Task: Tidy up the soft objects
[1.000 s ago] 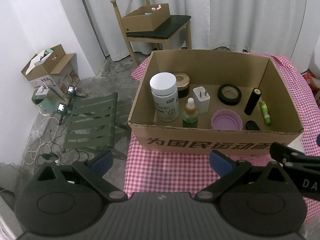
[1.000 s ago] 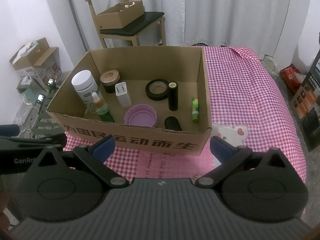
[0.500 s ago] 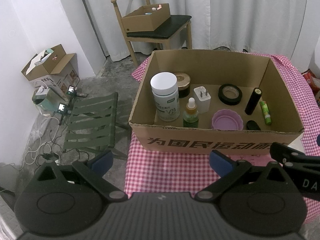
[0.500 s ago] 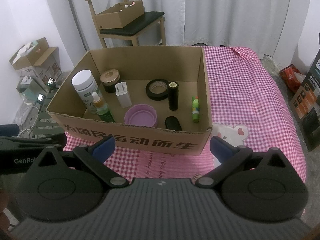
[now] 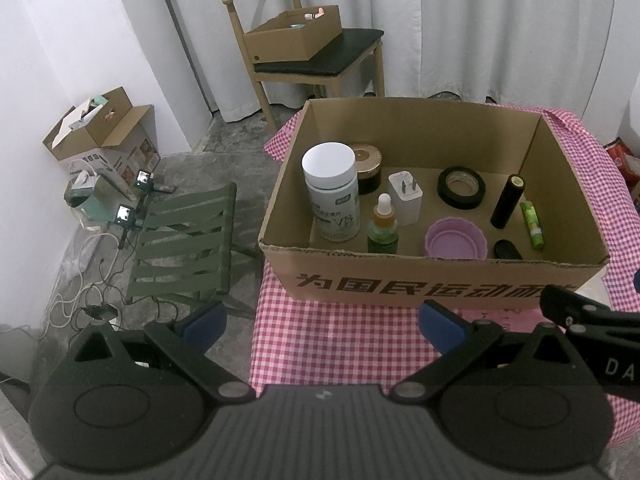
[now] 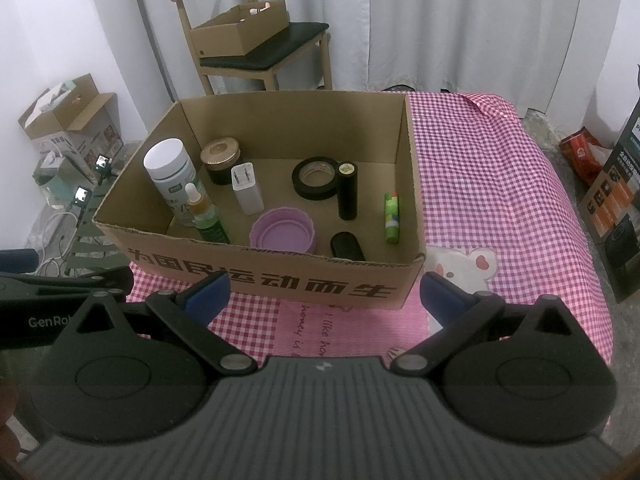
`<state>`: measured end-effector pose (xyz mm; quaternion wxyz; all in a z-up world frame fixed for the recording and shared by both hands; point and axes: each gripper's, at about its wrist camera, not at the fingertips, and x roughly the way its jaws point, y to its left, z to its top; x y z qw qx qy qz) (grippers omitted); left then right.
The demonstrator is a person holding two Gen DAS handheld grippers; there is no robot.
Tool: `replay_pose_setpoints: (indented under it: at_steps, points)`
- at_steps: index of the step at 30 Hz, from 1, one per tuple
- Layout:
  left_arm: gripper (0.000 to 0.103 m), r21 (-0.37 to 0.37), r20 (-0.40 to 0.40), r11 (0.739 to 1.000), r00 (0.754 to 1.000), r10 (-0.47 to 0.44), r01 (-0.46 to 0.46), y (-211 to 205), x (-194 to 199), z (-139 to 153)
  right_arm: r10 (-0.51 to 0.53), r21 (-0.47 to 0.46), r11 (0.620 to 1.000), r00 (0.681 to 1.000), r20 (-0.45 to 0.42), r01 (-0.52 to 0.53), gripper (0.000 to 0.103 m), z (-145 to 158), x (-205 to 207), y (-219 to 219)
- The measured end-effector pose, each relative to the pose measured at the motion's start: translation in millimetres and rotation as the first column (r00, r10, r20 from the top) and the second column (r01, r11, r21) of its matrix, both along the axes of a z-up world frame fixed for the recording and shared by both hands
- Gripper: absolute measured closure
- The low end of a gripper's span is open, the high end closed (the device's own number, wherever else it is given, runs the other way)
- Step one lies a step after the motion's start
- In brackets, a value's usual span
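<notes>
1. A cardboard box [image 6: 280, 276] sits on a table covered in a pink checked cloth [image 6: 500, 184], with both hand-held grippers hovering just in front of its near wall.

2. The left gripper [image 5: 322, 320] is spread wide with nothing between its blue pads. The right gripper [image 6: 324, 292] is likewise spread and empty.

3. Compared with a second ago, almost nothing has changed: both tools hold the same spot, with only a very slight drift in the left view. No object has moved.

4. Inside the box, from left to right: a white pill bottle [image 6: 170, 176], a green dropper bottle [image 6: 206, 216], a round gold-lidded jar [image 6: 222, 160], a white charger plug [image 6: 248, 188], a roll of black tape [image 6: 314, 178], a purple collapsible cup [image 6: 284, 234], an upright black cylinder [image 6: 347, 190], a small black case [image 6: 347, 246] and a green tube [image 6: 391, 216] lying against the right wall.

5. The purple cup looks like the softest thing there; it rests on the box floor near the front wall, right of the dropper bottle.

6. My reading is that sorting has not started, and the pause suggests a target is being chosen.

7. Far behind, a wooden chair [image 6: 224, 4] holds a smaller open box [image 6: 240, 34], possibly a destination.
</notes>
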<state>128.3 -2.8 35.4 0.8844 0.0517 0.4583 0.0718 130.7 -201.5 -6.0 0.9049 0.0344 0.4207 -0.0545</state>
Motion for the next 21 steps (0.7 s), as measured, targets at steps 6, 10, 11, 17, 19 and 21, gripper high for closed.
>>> replay_pose_setpoints:
  at_steps: [6,10,11,17,19,21]
  points:
    - [0.0,0.0,0.0,1.0,1.0,0.002,-0.002,0.7,-0.9,0.1,0.0,0.0,1.0,1.0,-0.001,0.0,0.001,-0.8,-0.2,1.0]
    - [0.0,0.001,0.0,1.0,1.0,0.002,-0.002,0.6,-0.9,-0.1,-0.001,0.0,1.0,1.0,-0.001,0.001,0.001,-0.8,-0.2,1.1]
    - [0.0,0.001,0.0,1.0,1.0,0.002,-0.002,0.8,-1.0,0.0,0.0,0.0,1.0,1.0,-0.001,0.0,0.001,-0.8,-0.1,1.1]
    - [0.0,0.0,0.0,1.0,1.0,0.002,-0.002,0.7,-0.7,-0.2,-0.001,0.001,1.0,1.0,-0.001,0.001,0.001,-0.8,0.0,1.2]
    - [0.0,0.002,0.0,1.0,1.0,0.002,-0.002,0.9,-0.6,-0.2,0.0,-0.001,1.0,1.0,-0.001,0.0,0.001,-0.6,0.0,1.3]
    - [0.0,0.002,0.0,1.0,1.0,0.002,-0.002,1.4,-1.0,-0.6,0.0,-0.001,1.0,1.0,-0.001,0.0,0.001,-0.8,-0.1,1.7]
